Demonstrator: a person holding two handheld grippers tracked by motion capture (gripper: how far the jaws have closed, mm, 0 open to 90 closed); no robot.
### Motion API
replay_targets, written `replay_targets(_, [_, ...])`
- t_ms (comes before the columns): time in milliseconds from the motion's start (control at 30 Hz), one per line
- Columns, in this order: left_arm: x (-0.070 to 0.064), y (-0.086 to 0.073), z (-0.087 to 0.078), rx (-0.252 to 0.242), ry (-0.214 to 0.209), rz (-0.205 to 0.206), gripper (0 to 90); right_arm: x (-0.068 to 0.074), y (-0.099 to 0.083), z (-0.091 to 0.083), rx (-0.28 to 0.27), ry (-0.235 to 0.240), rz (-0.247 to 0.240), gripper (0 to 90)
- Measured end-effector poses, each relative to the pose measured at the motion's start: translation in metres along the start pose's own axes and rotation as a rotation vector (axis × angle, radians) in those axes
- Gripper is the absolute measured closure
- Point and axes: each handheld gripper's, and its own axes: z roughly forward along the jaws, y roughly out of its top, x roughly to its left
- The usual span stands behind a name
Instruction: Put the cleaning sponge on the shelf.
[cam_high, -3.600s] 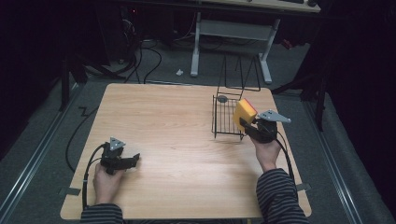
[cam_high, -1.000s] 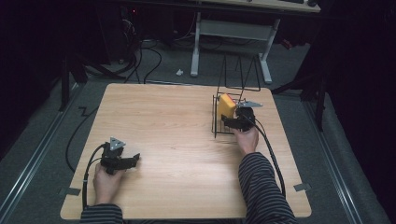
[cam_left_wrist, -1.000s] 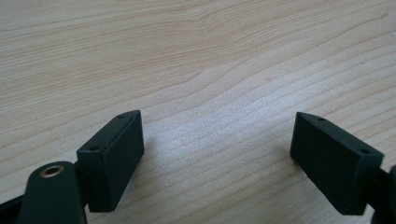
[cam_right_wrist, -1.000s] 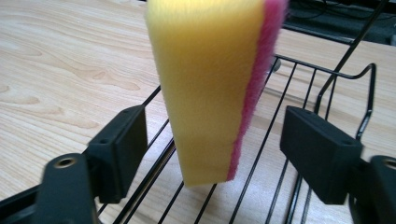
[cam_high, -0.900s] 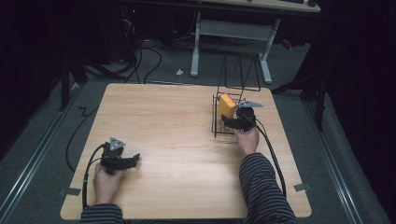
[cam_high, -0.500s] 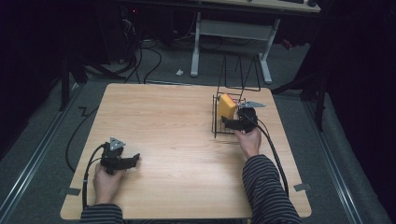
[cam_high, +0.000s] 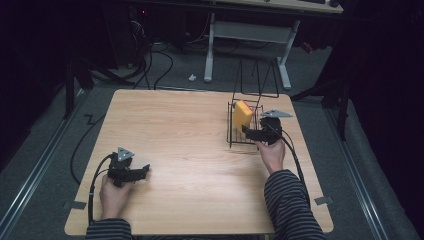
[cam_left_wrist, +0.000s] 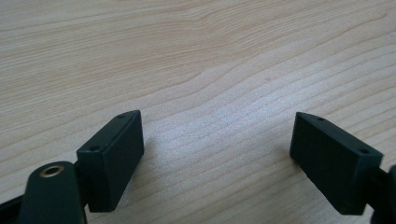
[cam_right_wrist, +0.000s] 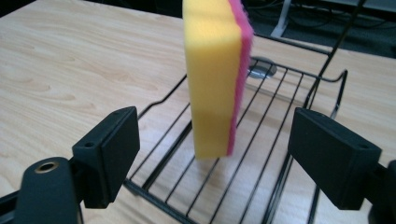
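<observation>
Right gripper (cam_right_wrist: 212, 154) sits released, jaws wide either side of the yellow sponge (cam_right_wrist: 215, 74), which stands upright in the wire rack (cam_right_wrist: 261, 186), probably to drain; left gripper (cam_left_wrist: 219, 154) idles open on the desk (cam_high: 190, 130).

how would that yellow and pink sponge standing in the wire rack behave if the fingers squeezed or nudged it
The sponge looks like soft foam, so it would probably compress and feel light for its bulk. It stands upright on a narrow edge across the wire rack's thin bars, so a sideways nudge would likely tip it. The pink scouring face seems rough, likely not slippery.
</observation>
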Motion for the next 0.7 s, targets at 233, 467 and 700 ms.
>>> replay_targets(233, [0.000,0.000,0.000,0.000,0.000,0.000,18.1,-0.005,-0.004,-0.021,-0.044,0.000,0.001,18.3])
replay_targets(467, [0.000,0.000,0.000,0.000,0.000,0.000,18.1,-0.007,-0.001,-0.042,-0.078,-0.003,-0.009,19.5])
replay_targets(700, [0.000,0.000,0.000,0.000,0.000,0.000,18.1,-0.010,-0.001,-0.054,-0.100,-0.007,-0.003,20.0])
